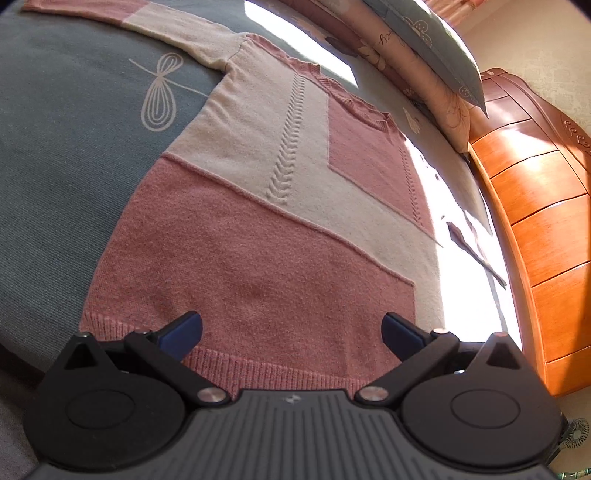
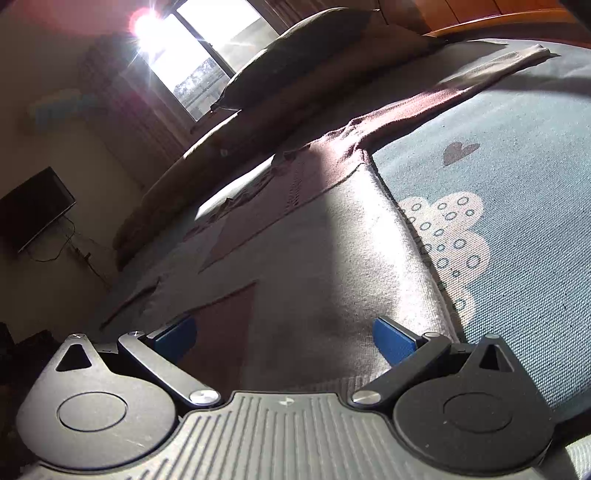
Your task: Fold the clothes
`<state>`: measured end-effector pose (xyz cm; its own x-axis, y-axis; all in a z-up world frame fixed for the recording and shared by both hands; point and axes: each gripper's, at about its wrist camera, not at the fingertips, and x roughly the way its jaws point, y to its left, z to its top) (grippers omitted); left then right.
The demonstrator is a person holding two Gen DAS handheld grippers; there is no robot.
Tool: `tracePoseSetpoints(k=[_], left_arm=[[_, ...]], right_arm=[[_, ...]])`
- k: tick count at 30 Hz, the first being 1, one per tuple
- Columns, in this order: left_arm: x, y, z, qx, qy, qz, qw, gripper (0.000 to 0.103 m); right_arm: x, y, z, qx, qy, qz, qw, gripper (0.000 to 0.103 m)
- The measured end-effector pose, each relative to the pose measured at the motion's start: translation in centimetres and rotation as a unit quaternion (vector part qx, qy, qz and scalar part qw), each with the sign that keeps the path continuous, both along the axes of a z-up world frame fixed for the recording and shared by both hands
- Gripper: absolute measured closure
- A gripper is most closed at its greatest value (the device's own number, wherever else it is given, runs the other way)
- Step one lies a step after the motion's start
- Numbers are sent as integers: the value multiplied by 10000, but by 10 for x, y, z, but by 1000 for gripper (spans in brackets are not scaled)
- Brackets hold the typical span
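Left wrist view: a pink-and-cream knit sweater (image 1: pixel 266 206) lies flat and face up on the grey bedspread (image 1: pixel 66 177), hem nearest the camera, one sleeve (image 1: pixel 155 20) stretched out sideways. The left gripper (image 1: pixel 291 332) hovers just over the ribbed hem with its blue-padded fingers spread wide, holding nothing. Pillows (image 1: pixel 424 48) and a wooden headboard (image 1: pixel 535 206) lie beyond.

Right wrist view: the right gripper (image 2: pixel 284 341) hangs over the opposite hem corner of the same sweater (image 2: pixel 314 258), its jaws likewise wide and empty. The other sleeve (image 2: pixel 461 88) extends across the bedspread (image 2: pixel 517 166); backlight from the window (image 2: pixel 207 48) dims this view, so contact with the fabric is uncertain.

Progress: the garment appears fully spread and no fold is visible; every fold remains to be made.
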<state>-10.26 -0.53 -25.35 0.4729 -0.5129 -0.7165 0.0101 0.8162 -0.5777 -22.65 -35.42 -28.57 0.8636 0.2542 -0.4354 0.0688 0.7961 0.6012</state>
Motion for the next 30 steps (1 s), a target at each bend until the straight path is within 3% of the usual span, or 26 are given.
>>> tracePoseSetpoints(k=[7,12,18,21,26,30], left_arm=[[10,-56,-3,-473,65,-784,9958,1],[15,-87,-19,-427,198,-1044,9934,1],[-5,-96,-17,-270,298,-1454,9886,1],[-10,-96,-8,110,53,-1510,9885,1],[-6,-88,-6,1170,-260,-995,9878,1],[-16,-90,-9,1502,-569,-1082,9811,1]], right_arm=[[0,1,0,-23,4,6,10000,0],[-1,0,0,-2,-11,31,10000,0],[-1,-1,-1,-7,-17,62,10000,0],[-1,-1,0,-17,-14,57,10000,0],[-2,2,1,-132,-14,88,9999,0],[-5,12,7,-506,47,129,9986,0]])
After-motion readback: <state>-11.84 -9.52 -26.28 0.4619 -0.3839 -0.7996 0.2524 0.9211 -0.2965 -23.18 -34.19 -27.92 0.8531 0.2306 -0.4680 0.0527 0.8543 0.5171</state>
